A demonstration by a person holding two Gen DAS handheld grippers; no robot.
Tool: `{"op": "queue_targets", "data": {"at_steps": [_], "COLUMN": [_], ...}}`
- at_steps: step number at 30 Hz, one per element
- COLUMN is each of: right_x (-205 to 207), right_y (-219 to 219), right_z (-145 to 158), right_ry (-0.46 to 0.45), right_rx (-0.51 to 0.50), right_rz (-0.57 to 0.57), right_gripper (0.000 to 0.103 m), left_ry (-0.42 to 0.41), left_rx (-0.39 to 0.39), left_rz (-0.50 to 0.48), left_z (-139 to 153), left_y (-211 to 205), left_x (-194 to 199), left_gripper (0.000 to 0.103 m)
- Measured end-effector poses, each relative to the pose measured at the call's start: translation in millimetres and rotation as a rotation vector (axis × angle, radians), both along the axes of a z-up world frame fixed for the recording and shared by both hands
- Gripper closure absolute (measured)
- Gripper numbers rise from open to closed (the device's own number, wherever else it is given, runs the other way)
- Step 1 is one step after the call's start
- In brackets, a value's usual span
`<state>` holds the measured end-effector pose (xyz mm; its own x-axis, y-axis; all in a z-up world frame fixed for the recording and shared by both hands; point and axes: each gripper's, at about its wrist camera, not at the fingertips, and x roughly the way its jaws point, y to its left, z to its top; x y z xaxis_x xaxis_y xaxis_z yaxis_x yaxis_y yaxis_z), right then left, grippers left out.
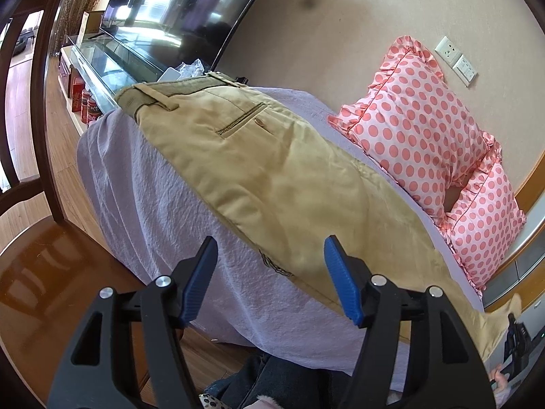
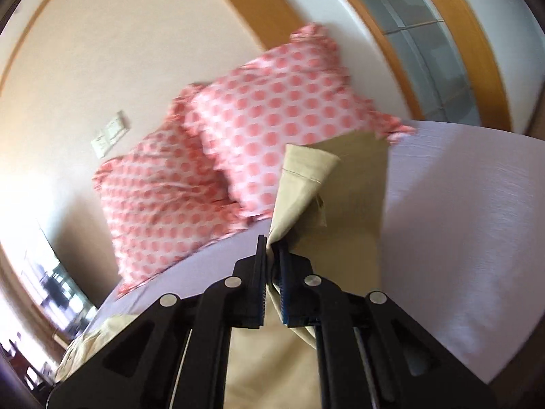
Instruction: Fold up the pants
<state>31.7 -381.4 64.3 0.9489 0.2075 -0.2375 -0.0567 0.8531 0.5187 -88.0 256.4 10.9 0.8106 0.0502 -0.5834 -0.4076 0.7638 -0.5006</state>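
Note:
Tan pants (image 1: pixel 272 170) lie lengthwise on a lavender bed sheet (image 1: pixel 143 184), waistband at the far end, back pocket up. My left gripper (image 1: pixel 270 255) is open and empty, hovering just above the near edge of the pants around knee level. In the right wrist view my right gripper (image 2: pixel 270 248) is shut on the hem end of a pant leg (image 2: pixel 303 177) and holds it lifted above the rest of the pants (image 2: pixel 354 211). The right gripper shows in the left wrist view (image 1: pixel 517 344) at the lower right, by the leg end.
Two pink polka-dot pillows (image 1: pixel 419 136) lean on the wall beside the pants; they also show in the right wrist view (image 2: pixel 238 143). A TV (image 1: pixel 177 3) on a glass-topped stand (image 1: pixel 102 64) is beyond the waistband. Wooden floor (image 1: pixel 41 272) lies left of the bed.

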Motion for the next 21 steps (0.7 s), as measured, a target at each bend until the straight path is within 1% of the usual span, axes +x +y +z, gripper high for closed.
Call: {"op": "queue_targets", "data": {"at_steps": [1,3,4,5,6,7,8,9,10,11,12,14,15,17,19,21], "right_x": [5.3,13.3,16.9,20.2,22.1,20.3,16.2,9.2,3.1,-2.3,-4.7,-5.2,-4.4,2.7,5.9,7.3], "right_y": [28.4,89.9,125.8,159.1,192.4,224.6,247.8,263.2,268.6,268.7,265.6,251.5,247.6,236.3,228.6,227.0], "right_z": [8.4,16.4,14.7,9.4,0.8,-11.2,-22.4,-32.2,-37.2,-39.4,-39.0,-34.0,-31.3,-30.0,-33.2,-37.6], "right_ry": [-0.025,-0.041,-0.026,0.009,0.06,0.112,0.15,0.169,0.168,0.159,0.15,0.135,0.134,0.143,0.16,0.176], "right_rx": [-0.008,-0.042,-0.073,-0.115,-0.181,-0.269,-0.344,-0.397,-0.415,-0.413,-0.399,-0.353,-0.341,-0.321,-0.303,-0.29], "right_rz": [0.1,0.295,0.401,0.507,0.608,0.689,0.744,0.78,0.794,0.797,0.792,0.771,0.753,0.715,0.691,0.684], "right_gripper": [0.096,0.096,0.096,0.095,0.092,0.089,0.077,0.064,0.057,0.042,0.032,0.029,0.026,0.023,0.023,0.023], "left_ry": [-0.001,-0.007,-0.01,-0.014,-0.018,-0.022,-0.025,-0.027,-0.031,-0.033,-0.033,-0.032,-0.03,-0.017,-0.007,-0.002], "left_rx": [0.002,0.006,0.008,0.008,0.006,0.004,0.005,0.009,0.014,0.02,0.026,0.026,0.025,0.027,0.022,0.0], "left_rz": [-0.004,-0.014,-0.019,-0.025,-0.036,-0.047,-0.062,-0.075,-0.092,-0.108,-0.123,-0.155,-0.173,-0.2,-0.219,-0.229], "left_z": [-0.6,-0.7,-0.9,-1.3,-1.8,-2.2,-2.9,-3.4,-4.1,-5.0,-6.0,-8.1,-9.5,-12.6,-16.7,-20.6], "left_y": [-0.6,-3.4,-4.3,-5.1,-5.7,-6.5,-7.6,-8.2,-9.4,-11.0,-13.0,-17.2,-19.7,-25.5,-29.0,-28.9], "left_x": [-2.1,-4.9,-6.5,-7.7,-8.8,-9.5,-10.4,-11.0,-11.3,-11.1,-9.8,-5.0,-1.6,6.8,13.8,19.7], "left_gripper": [0.038,0.036,0.035,0.034,0.033,0.032,0.03,0.027,0.026,0.026,0.025,0.025,0.024,0.024,0.024,0.024]}}
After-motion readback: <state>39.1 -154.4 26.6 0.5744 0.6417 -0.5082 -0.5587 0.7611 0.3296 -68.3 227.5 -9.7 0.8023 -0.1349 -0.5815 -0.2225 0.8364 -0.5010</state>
